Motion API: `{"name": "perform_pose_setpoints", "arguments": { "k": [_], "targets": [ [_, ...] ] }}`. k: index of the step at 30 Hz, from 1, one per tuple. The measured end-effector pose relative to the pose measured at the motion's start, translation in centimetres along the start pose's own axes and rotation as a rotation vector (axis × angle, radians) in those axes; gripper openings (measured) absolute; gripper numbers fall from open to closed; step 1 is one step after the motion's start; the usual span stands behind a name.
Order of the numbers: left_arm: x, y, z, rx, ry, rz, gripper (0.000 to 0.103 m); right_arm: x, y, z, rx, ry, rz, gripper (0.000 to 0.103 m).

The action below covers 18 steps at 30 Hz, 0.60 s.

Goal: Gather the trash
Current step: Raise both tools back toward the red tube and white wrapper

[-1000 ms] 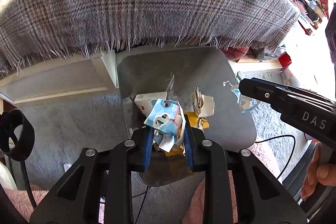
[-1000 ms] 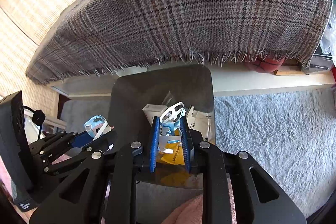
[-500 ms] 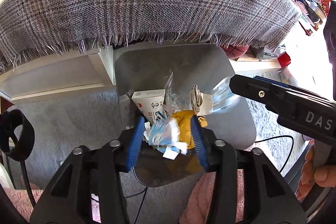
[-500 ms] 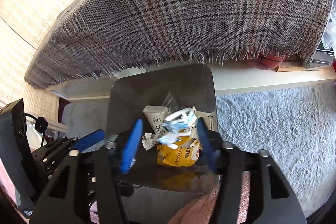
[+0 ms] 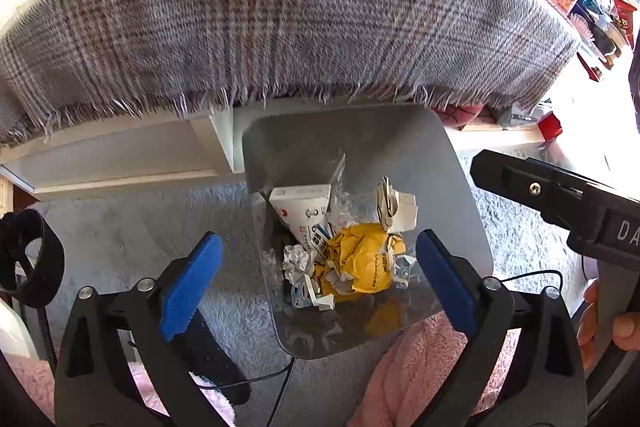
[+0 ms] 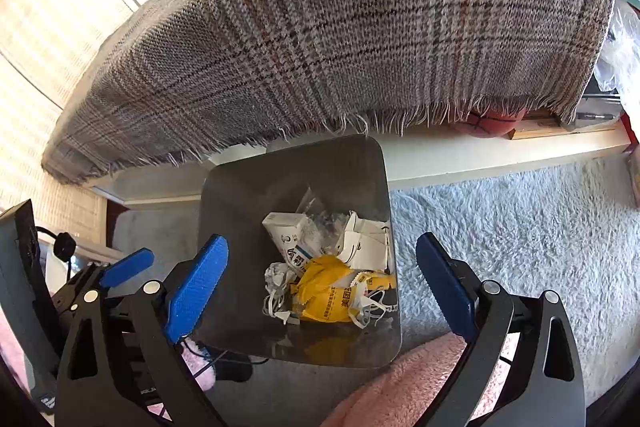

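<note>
A grey metal trash bin (image 5: 460, 187) (image 6: 224, 227) stands on the rug below both grippers. Inside lie a crumpled yellow wrapper (image 5: 362, 259) (image 6: 328, 291), a white carton (image 5: 304, 211) (image 6: 288, 235), clear plastic and torn white and blue paper scraps (image 5: 300, 267) (image 6: 276, 279). My left gripper (image 5: 318, 281) is wide open and empty above the bin's near rim. My right gripper (image 6: 320, 285) is wide open and empty over the bin; its black body shows in the left wrist view (image 5: 560, 195).
A table draped in grey plaid cloth (image 5: 260, 19) (image 6: 340, 27) overhangs the bin's far side. A fluffy grey rug (image 6: 520, 227) covers the floor. A basketball (image 6: 496, 123) sits under the table. Pink fabric (image 5: 412, 367) and cables lie near the bin's front.
Both grippers opened and dropped their scraps of blue and white trash into the bin. The jaws now stand wide apart and empty.
</note>
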State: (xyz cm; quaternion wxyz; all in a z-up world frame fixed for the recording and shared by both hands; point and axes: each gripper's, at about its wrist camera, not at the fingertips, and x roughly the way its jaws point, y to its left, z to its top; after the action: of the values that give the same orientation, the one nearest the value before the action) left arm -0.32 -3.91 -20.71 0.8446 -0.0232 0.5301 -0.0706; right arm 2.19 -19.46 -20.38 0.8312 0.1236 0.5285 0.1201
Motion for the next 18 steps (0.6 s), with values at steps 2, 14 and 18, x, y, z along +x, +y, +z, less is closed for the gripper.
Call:
{"name": "perform_pose_setpoints", "arguments": {
  "k": [2, 14, 18],
  "targets": [
    [-0.6, 0.1, 0.5, -0.001, -0.004, 0.008, 0.095, -0.8, 0.0, 0.7, -0.005, -0.016, 0.0, 0.096],
    [-7.8, 3.0, 9.0, -0.009, -0.158, 0.017, 0.095, -9.0, 0.1, 9.0, -0.055, -0.212, 0.015, 0.099],
    [-9.5, 4.0, 13.2, 0.016, -0.214, 0.055, 0.095, -9.8, 0.6, 12.5, -0.072, -0.24, 0.029, 0.099]
  ]
}}
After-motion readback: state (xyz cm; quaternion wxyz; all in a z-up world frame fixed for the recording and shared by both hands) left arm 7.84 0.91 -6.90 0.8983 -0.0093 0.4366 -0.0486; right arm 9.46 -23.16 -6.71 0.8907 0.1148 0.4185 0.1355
